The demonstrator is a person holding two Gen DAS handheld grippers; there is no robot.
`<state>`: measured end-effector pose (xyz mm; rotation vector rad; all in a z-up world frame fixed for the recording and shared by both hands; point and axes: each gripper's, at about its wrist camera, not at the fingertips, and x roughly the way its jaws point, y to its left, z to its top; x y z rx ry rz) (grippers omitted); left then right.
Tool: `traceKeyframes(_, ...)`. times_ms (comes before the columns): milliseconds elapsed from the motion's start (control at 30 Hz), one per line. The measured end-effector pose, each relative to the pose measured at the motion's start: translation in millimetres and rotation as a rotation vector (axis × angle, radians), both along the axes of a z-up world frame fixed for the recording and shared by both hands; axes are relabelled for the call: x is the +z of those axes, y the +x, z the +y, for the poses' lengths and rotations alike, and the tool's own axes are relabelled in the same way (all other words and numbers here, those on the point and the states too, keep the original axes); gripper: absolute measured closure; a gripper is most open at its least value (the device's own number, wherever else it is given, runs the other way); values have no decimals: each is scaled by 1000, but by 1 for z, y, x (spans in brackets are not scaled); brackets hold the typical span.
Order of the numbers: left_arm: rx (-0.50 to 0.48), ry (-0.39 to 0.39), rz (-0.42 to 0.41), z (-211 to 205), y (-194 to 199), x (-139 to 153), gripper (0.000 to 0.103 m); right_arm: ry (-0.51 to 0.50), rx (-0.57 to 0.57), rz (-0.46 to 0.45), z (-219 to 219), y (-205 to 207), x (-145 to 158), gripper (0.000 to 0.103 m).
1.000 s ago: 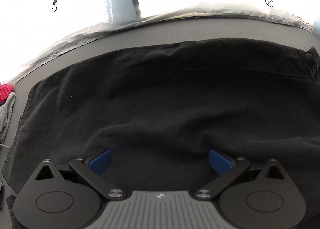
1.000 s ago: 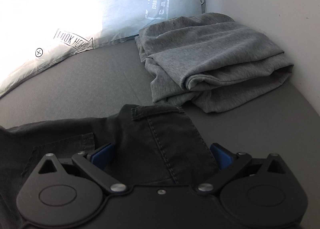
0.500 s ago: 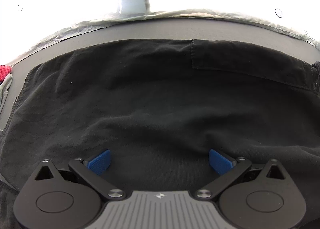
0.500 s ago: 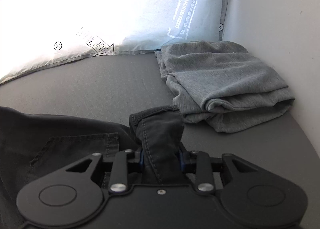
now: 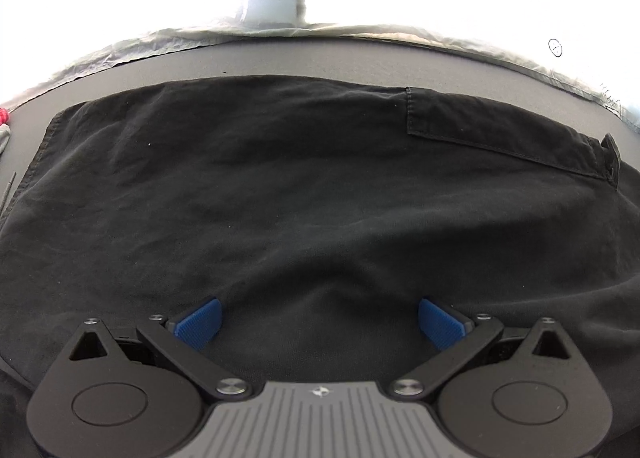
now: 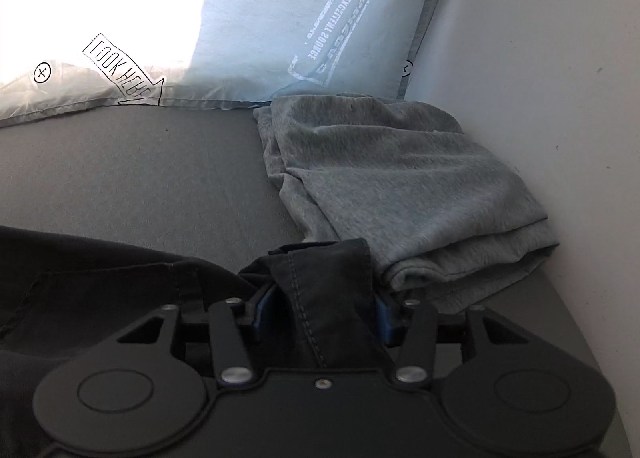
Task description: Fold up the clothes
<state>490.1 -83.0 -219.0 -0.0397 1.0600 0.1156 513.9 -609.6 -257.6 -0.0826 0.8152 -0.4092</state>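
The black garment (image 5: 312,194) lies spread across the grey table (image 5: 320,58), its far hem running parallel to the table's far edge and a stitched pocket flap (image 5: 500,134) toward its right end. One corner of it, a seamed band (image 6: 324,282), is bunched up between the pads of the right gripper (image 6: 320,314) — the jaws have just been opening again after pinching tight half a second ago, yet the cloth fills the gap and both blue pads appear to press on it, so the grip seems to hold. A second ago this corner lay flat under wide jaws; now it is gathered and carried toward the folded grey garment (image 6: 400,186) stacked in the table's right corner against the wall (image 6: 540,78). The left gripper (image 5: 320,318) hovers over the cloth's middle, jaws wide apart, holding nothing. I judge a fold is starting — the loosening hold risks dropping the corner.
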Motion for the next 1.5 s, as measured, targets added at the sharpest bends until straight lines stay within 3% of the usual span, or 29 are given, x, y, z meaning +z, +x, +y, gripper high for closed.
traceKeyframes(167, 6, -4, 12, 1, 2, 0, 0, 160, -50, -50, -42, -23, 18, 36)
traceKeyframes(233, 17, 5, 25, 3, 4, 0, 0, 200, -60, -104, -51, -41, 35, 25)
traceKeyframes(300, 28, 35, 18, 5, 0, 3, 0, 207, -46, -159, -46, -59, 53, 26)
traceKeyframes(367, 20, 35, -9, 5, -11, 9, 0, 196, 9, -210, -31, -82, 66, 53)
traceKeyframes(400, 18, 30, -18, 7, -17, 12, 0, 183, 41, -210, -22, -89, 70, 81)
traceKeyframes(433, 16, 25, -27, 10, -24, 15, 0, 165, 57, -175, -11, -95, 71, 86)
traceKeyframes(633, 32, 28, -61, 35, -81, 24, 0, 126, 28, 56, 21, -154, 26, 88)
traceKeyframes(767, 112, 0, -65, 66, -127, 24, 0, 173, -53, 71, 21, -208, 13, 89)
traceKeyframes(867, 186, -23, -66, 92, -165, 23, 0, 209, -101, 16, 25, -236, 23, 82)
traceKeyframes(967, 253, -40, -65, 116, -201, 22, 0, 253, -129, -61, 32, -255, 35, 66)
traceKeyframes(1033, 300, -62, -53, 132, -225, 19, 0, 290, -143, -86, 38, -267, 38, 44)
traceKeyframes(1100, 338, -92, -31, 144, -245, 14, 0, 335, -162, -102, 46, -279, 38, 35)
traceKeyframes(1233, 345, -81, -3, 149, -277, 7, 0, 339, -198, -104, 72, -301, 32, 33)
traceKeyframes(1300, 292, -49, 6, 142, -288, 4, 0, 335, -223, -91, 83, -311, 26, 21)
traceKeyframes(1500, 211, 3, 5, 126, -301, -2, 0, 484, -300, -102, 92, -340, 1, 19)
